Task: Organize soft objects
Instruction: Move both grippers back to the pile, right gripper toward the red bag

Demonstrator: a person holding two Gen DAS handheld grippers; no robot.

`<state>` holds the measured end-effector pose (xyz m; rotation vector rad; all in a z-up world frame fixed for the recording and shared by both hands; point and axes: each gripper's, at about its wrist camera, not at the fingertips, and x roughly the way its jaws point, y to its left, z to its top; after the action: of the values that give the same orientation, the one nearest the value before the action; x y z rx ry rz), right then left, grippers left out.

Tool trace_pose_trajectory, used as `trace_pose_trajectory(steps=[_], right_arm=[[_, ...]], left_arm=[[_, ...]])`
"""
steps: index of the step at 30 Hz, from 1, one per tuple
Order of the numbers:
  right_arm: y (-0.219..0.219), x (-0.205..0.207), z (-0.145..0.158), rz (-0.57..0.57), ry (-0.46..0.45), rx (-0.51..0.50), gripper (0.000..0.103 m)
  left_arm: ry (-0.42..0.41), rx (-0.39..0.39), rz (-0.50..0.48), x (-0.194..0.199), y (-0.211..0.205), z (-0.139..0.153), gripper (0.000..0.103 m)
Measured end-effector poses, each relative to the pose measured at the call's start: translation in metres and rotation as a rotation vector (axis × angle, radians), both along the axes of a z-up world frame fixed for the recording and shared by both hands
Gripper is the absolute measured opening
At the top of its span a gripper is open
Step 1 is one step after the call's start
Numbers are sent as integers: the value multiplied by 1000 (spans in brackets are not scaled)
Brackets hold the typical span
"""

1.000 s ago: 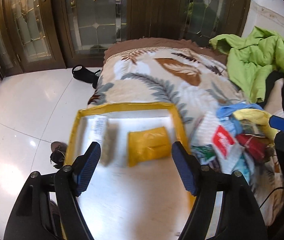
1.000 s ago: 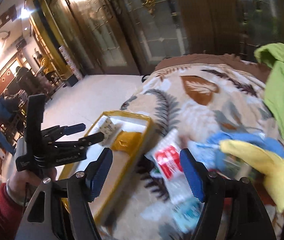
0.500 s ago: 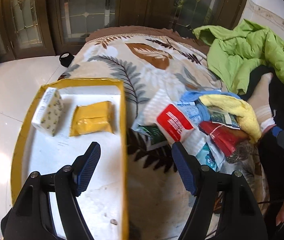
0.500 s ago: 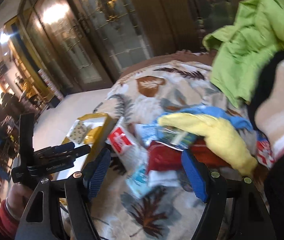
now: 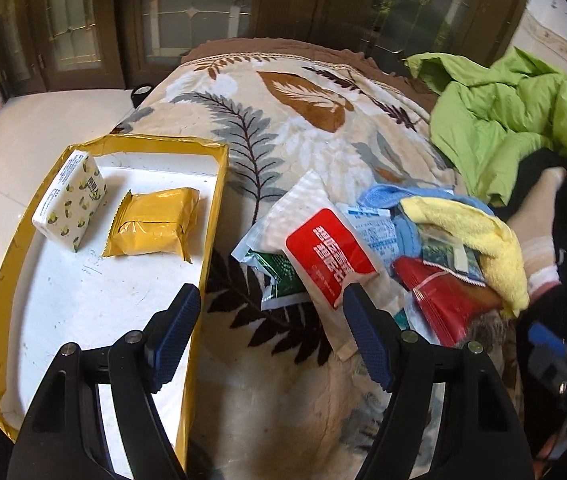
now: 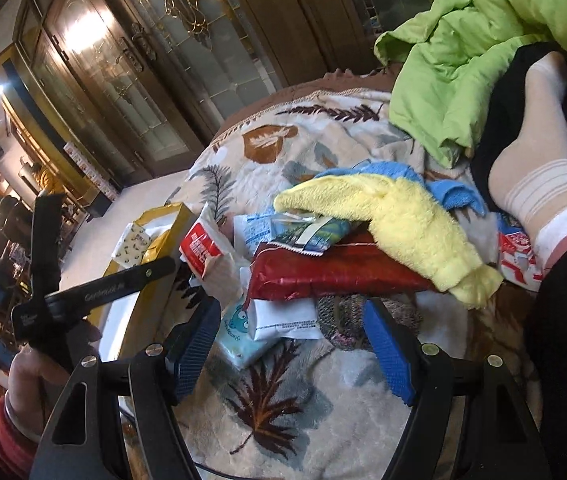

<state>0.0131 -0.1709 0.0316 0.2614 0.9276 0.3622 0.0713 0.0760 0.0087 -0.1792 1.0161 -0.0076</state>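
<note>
Red-labelled, crinkly and light, the wet-wipe pack (image 5: 329, 256) atop the pile right of our yellow-rimmed tray (image 5: 213, 216) should yield, so we'd pinch its near edge with the left gripper (image 5: 269, 322), spread empty like our right gripper (image 6: 289, 338).

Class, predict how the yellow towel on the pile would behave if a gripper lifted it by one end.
The yellow towel would probably flop and drape, since it sags over the red packet. Its fluffy nap suggests a non-slip, light grip.
</note>
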Motion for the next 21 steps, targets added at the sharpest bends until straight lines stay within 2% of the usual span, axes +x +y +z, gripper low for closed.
trace_pose_trajectory(steps=[2,4,7,11,17,21], right_arm=[[1,2,-3,7,20,33,76],[-3,6,-9,1,58,115,76],[-14,14,-22,-30,142,303,76],[-19,23,-33,-57,206,458,77],[-19,29,-47,-87,279,660,77],[-24,33,-65,-161,329,775,77]], left_arm=[[7,-5,16,4,-1,-2,73],[12,-5,26,7,-3,-3,73],[11,-11,31,12,-7,-3,73],[20,-15,61,19,-11,-5,73],[34,-10,121,28,-13,-10,73],[60,-26,145,34,-16,-16,73]])
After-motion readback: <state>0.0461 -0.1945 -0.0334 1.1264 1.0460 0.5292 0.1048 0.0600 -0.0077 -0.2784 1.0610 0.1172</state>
